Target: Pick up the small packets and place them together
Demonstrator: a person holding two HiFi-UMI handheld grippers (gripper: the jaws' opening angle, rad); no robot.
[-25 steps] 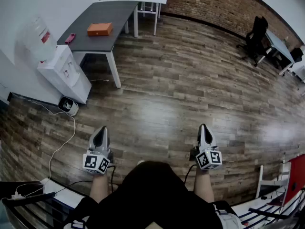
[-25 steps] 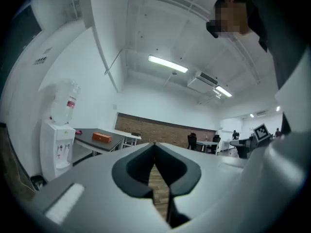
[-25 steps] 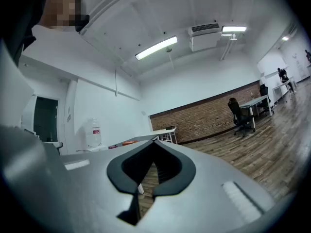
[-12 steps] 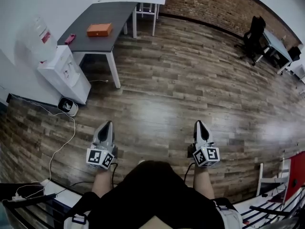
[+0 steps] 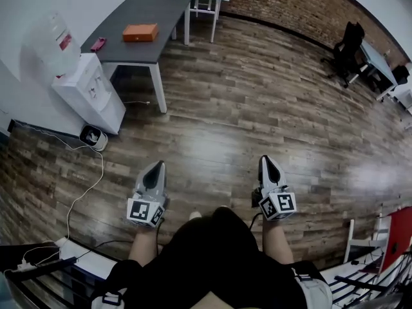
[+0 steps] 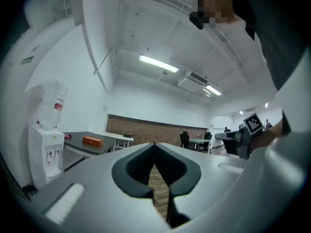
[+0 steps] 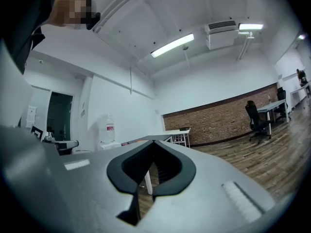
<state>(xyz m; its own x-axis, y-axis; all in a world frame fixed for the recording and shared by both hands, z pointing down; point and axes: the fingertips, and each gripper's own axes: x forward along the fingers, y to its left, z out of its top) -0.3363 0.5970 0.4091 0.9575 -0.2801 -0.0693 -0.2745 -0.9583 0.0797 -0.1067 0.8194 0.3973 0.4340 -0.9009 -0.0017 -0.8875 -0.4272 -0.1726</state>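
Head view: you are carrying the left gripper [image 5: 155, 170] and right gripper [image 5: 266, 165] closed, empty; no packets are showing, so searching likely comes next, table [image 5: 149, 11] at eleven o'clock

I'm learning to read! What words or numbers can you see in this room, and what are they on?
No text here can be read.
Red label on the water bottle: too blurred.
Marker squares on the left cube and right cube: patterns, not letters.
Orange box: no print shows.
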